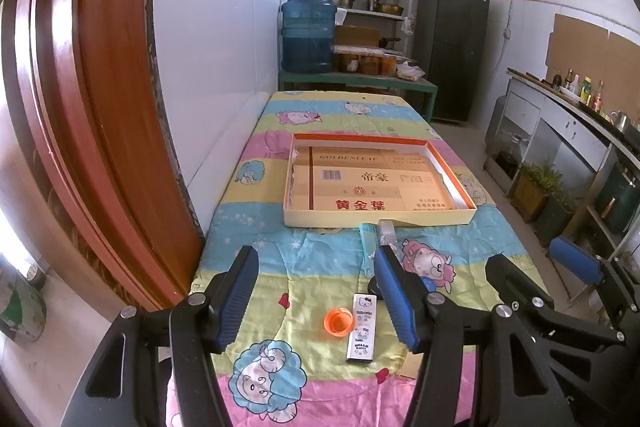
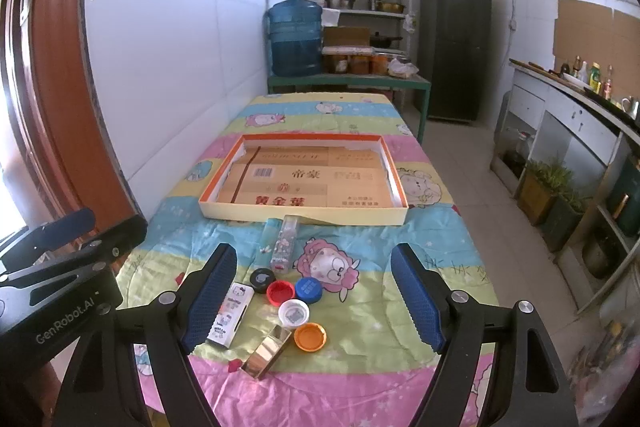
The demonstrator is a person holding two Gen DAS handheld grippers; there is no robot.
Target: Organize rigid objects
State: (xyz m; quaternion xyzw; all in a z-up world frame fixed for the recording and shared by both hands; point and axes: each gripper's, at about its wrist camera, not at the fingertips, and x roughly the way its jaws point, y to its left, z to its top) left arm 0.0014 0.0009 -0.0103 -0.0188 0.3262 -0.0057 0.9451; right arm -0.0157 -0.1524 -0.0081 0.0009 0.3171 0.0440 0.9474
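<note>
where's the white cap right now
In the right wrist view the white cap lies on the quilt near the table's front, just below the red cap and above the orange cap.

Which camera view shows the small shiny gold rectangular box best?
The right wrist view: the shiny gold rectangular box lies fully visible beside the orange cap. The left wrist view does not show it; a gripper finger covers that area.

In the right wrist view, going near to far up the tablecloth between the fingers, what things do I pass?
Gold box → orange cap → white cap → red cap → clear tube → cardboard-lined tray.
</note>
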